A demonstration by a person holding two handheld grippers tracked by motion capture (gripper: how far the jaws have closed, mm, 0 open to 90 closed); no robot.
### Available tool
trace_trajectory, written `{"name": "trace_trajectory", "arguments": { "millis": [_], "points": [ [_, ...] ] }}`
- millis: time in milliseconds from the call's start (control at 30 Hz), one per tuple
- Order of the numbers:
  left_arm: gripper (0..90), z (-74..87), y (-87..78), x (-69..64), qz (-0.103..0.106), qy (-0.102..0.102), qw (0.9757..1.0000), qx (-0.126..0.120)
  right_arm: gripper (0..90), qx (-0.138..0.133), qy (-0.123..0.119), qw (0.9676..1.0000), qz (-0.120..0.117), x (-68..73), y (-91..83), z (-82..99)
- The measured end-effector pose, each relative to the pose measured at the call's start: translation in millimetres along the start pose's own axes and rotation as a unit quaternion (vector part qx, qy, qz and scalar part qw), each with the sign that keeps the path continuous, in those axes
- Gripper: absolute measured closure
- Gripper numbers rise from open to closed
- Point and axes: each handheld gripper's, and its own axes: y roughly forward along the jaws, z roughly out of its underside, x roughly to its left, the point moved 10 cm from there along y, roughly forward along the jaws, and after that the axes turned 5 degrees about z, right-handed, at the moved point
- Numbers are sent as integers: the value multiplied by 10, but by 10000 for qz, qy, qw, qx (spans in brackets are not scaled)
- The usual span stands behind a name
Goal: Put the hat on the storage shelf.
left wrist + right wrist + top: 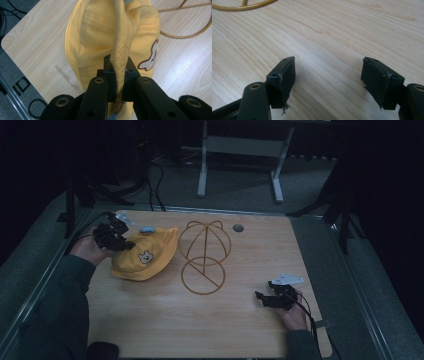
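Desk [165, 330], high view: pale wood, set on a grey floor. I see my left claw [125, 242] at the far left, clamped on the brim of a yellow hat [150, 257] with a small bear patch; the hat lies left of centre, part of it raised off the wood at the grip. A gold wire hat stand [204, 255] lies just beside it to the right, ring and domed hoops flat on the desk. A small blue thing rests at the hat's far edge; I cannot tell what it is. A round grey grommet [238, 227] sits near the far edge. My right claw [264, 297] hovers at the near right, well apart from the hat.

Left gripper view: left claw [119, 75] nearly closed, both pads pinching a folded ridge of the yellow hat [100, 37]; the bear patch shows to the right, the wire stand [185, 27] beyond it.

Right gripper view: right claw [328, 77] spread wide with nothing in it, bare desk [337, 32] between the pads, an arc of the stand [244, 6] at the top left.
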Motion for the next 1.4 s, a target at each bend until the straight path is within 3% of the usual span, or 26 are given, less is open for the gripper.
{"name": "trace_trajectory", "arguments": {
  "millis": [167,600,867,1400],
  "points": [
    [853,-5,-76,13,81,-17,9998,-158,276,1,3,10000,-1,0,0,0],
    [852,-69,-248,20,27,31,9986,-534,276,-3,0,10000,1,0,0,-1],
    [853,-86,-322,25,19,37,9980,-626,276,-2,-2,10000,-1,0,0,-1],
    [852,-165,-454,-27,6,260,9957,-891,276,-4,1,10000,0,0,1,-1]
  ]
}}
